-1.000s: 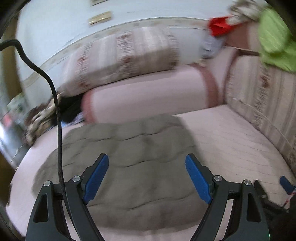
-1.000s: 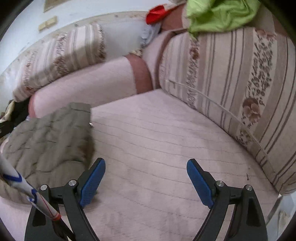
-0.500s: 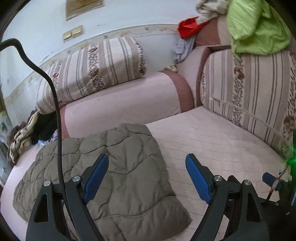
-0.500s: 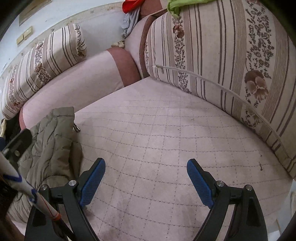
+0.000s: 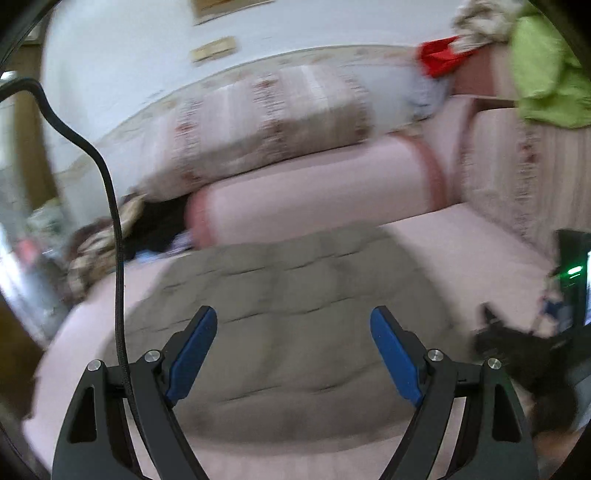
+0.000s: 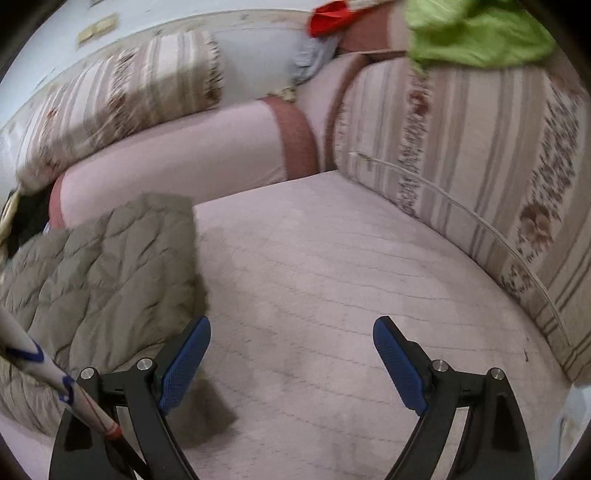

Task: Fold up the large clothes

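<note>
A grey-brown quilted jacket (image 5: 295, 325) lies folded flat on the pink sofa seat (image 5: 461, 251). My left gripper (image 5: 293, 343) hovers over its near half, jaws wide open with nothing between the blue pads. In the right wrist view the same jacket (image 6: 107, 273) fills the left side, and my right gripper (image 6: 291, 350) stands open over bare seat (image 6: 332, 280) just to the right of the jacket's edge, its left pad close to the fabric. The left view is blurred by motion.
Striped floral cushions (image 6: 480, 155) and a pink bolster (image 6: 177, 158) wall in the seat at the back and right. Green (image 6: 476, 33) and red (image 6: 328, 18) clothes lie on the backrest. A dark pile of clothes (image 5: 110, 236) sits at the sofa's left end. A black cable (image 5: 114, 206) hangs at left.
The left view swung right and then back left, so the jacket is centred under the left gripper again. The right view drew back, with more of the jacket showing. Both grippers stayed open.
</note>
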Motion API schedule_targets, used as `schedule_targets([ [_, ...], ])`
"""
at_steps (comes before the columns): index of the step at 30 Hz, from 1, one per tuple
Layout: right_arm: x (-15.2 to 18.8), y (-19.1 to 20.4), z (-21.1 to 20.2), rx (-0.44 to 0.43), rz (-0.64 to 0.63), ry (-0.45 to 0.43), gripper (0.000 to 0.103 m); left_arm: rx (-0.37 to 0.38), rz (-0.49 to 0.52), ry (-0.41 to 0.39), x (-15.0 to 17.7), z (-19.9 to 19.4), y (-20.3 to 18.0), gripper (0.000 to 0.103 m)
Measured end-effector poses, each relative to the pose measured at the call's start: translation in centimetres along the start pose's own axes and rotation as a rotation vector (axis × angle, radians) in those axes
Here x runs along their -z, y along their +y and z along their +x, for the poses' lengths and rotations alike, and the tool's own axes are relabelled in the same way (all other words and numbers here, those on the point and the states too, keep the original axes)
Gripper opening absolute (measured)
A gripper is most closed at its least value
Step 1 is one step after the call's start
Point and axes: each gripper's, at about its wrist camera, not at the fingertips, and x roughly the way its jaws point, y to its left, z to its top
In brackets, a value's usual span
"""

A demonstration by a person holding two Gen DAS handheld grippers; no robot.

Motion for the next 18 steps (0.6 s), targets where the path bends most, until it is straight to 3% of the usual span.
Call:
schedule_targets([
  [6,0.7,5.2,-2.1,-0.027,-0.135,-0.07,0.093,-0.127,-0.116,0.142,3.0,-0.3,10.0,0.084],
  [10,2.3,8.5,-3.7,-0.045,-0.224,-0.115,0.093,-0.203,-0.13,0.145,4.6,-2.0,14.3,0.084],
  [14,4.2,11.1,-5.5,-0.063,-0.278,-0.135,0.093,-0.212,-0.197,0.124,5.6,-4.6,17.8,0.085],
  [18,6.2,12.8,-6.9,-0.122,-0.272,-0.087,0.093,-0.206,-0.22,0.115,6.4,-6.9,19.8,0.085],
])
